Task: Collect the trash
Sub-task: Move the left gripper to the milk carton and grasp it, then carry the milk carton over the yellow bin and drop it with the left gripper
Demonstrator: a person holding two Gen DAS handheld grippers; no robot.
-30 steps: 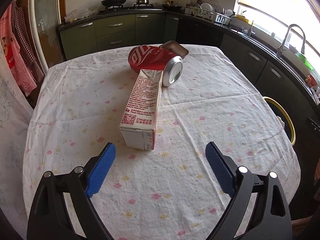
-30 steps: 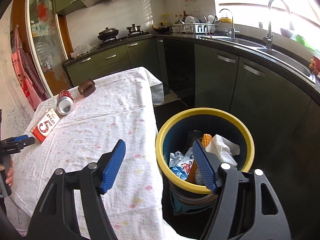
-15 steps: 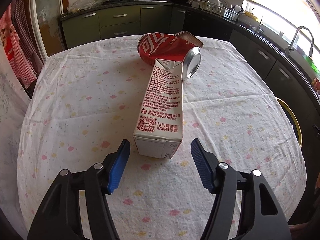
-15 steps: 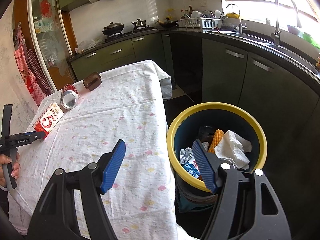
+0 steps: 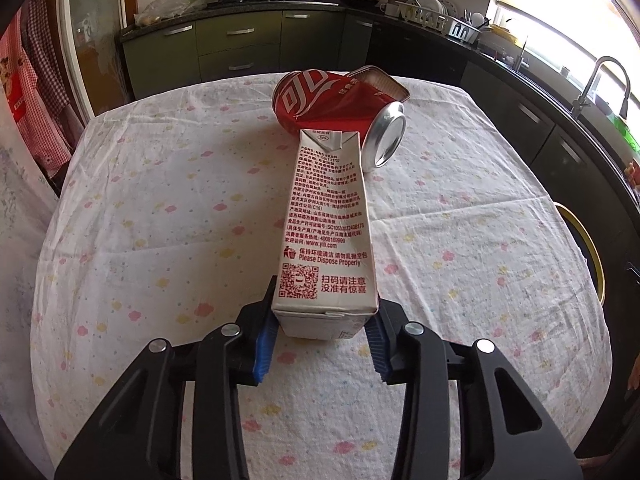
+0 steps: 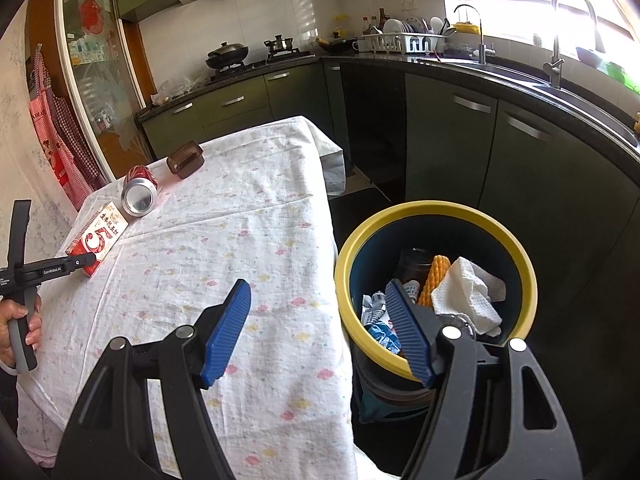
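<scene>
Table under a white cloth with pastel flower print (image 5: 168,216), kitchen counters behind. Yellow-rimmed dark blue trash bin (image 6: 436,216) sits on the floor just off the table's right edge, already holding a crumpled white paper towel (image 6: 468,296), a corn cob and wrappers.

On the table: a white-and-red milk carton (image 5: 326,232) lying flat, its far end against a dented red soda can (image 5: 336,108) on its side, a small brown plastic box (image 6: 185,159) just beyond.

Left gripper (image 5: 323,326) has just been closing; the blue pads now sit on both sides of the carton's near end, looks like contact, so I read it as clamped on the carton. Carton not yet off the cloth.

Right gripper (image 6: 316,330) hangs between table edge and bin, jaws apart, nothing in them.

Step in hand: grasping the carton. Next: lift clear without dragging the can along, carry right to the bin, release over it. Can and box are left after that.
</scene>
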